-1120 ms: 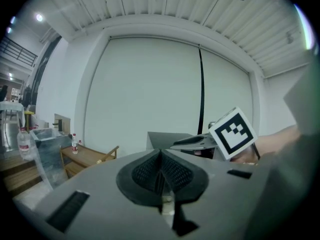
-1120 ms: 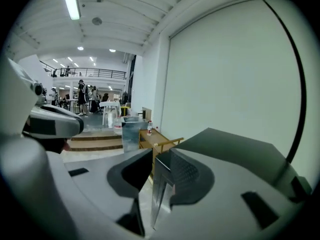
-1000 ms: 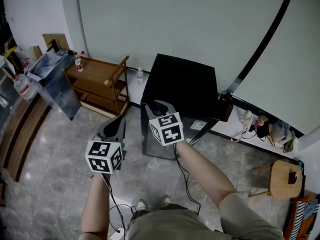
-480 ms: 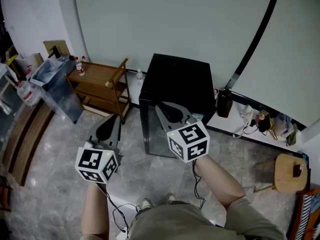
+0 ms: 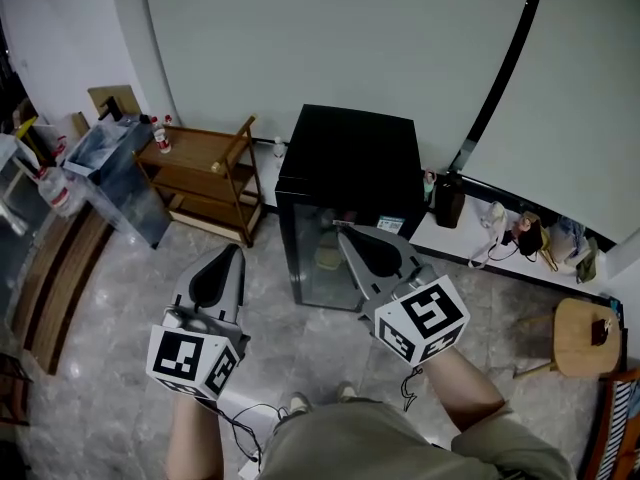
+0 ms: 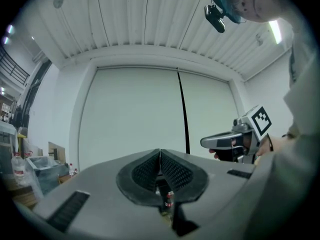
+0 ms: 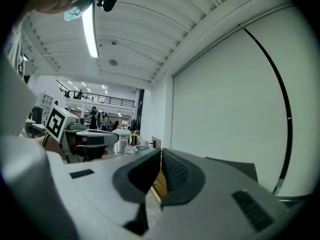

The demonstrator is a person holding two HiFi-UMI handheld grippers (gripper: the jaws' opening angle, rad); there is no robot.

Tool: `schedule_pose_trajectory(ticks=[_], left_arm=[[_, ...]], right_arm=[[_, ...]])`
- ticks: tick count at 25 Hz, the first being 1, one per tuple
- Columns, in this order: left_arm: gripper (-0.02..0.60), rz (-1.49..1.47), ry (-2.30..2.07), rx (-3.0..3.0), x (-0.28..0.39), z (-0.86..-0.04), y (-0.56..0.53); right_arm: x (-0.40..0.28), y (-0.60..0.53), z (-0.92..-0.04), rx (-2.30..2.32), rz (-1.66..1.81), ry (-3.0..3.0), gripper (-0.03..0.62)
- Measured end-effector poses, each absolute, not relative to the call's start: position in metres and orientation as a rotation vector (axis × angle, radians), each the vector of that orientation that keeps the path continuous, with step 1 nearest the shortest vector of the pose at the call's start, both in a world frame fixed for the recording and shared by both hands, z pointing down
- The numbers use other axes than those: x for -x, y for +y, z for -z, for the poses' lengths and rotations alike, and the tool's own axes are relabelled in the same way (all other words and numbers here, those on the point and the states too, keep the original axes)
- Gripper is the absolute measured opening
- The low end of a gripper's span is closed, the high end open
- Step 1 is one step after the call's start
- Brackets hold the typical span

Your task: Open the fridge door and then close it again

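At 12 o'clock, fridge door (image 5: 318, 253) sits closed; left gripper (image 5: 235, 251), right gripper (image 5: 343, 230) now pulled back, jaws together, empty. Task looks done.

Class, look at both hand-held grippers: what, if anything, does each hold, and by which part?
Nothing is held. The left hand-held gripper and the right hand-held gripper both have jaws shut on nothing; neither touches the fridge.

A wooden trolley (image 5: 196, 150) stands at ten o'clock beside a clear bin (image 5: 118, 171); a round wooden stool (image 5: 578, 343) sits at four o'clock.
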State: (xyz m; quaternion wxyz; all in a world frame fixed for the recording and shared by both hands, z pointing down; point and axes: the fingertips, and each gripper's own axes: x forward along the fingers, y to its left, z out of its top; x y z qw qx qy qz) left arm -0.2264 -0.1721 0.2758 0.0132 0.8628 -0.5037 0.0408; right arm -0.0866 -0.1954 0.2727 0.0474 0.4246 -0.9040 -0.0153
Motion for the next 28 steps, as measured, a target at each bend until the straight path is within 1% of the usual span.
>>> schedule_pose_trajectory(ticks=[5, 15, 21, 28], left_arm=[[0.008, -0.177, -1.544, -2.711, 0.214, -0.284, -0.15], [0.008, -0.135, -1.506, -2.721, 0.191, -0.307, -0.122], [0.008, -0.171, -1.442, -2.742, 0.172, -0.323, -0.106], [0.008, -0.166, -1.431, -2.771, 0.168, -0.317, -0.095]], right_arm=[[0.074, -0.162, -0.281, -1.285, 0.053, -2.766, -0.002], [0.055, -0.117, -0.289, -1.324, 0.048, -2.782, -0.003], [0.057, -0.093, -0.3, -1.32, -0.037, -2.795, -0.003], [0.054, -0.086, -0.31, -1.392, -0.011, -2.756, -0.003]])
